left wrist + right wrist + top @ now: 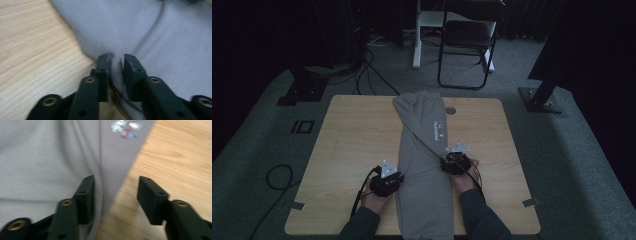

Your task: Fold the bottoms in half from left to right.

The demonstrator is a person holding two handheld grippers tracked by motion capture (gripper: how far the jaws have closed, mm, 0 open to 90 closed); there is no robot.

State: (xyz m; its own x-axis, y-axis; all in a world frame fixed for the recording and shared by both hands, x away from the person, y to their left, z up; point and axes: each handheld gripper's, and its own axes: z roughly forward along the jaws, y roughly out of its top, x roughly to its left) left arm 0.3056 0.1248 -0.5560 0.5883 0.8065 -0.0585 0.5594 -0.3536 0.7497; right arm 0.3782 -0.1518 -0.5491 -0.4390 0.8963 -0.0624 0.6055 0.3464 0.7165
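Note:
A grey garment (422,155) lies folded in a long strip down the middle of the wooden table (352,140), with a small colourful print (439,129) near its right edge. My left gripper (397,176) is at the strip's left edge. In the left gripper view, the left gripper (116,58) has its jaws a little apart, with a raised fold of the grey garment (155,37) standing loosely between them. My right gripper (447,161) is at the strip's right edge. In the right gripper view, the right gripper (116,180) is open and straddles the cloth edge (110,182), one jaw over fabric, the other over wood. The print (126,127) lies ahead.
Bare wood stretches to both sides of the garment. A round grommet (450,110) sits near the table's far edge. Beyond the table stand a black chair (467,35) and a white table leg (417,45). Cables (279,175) lie on the carpet at the left, and dark stand bases (539,100) flank the table.

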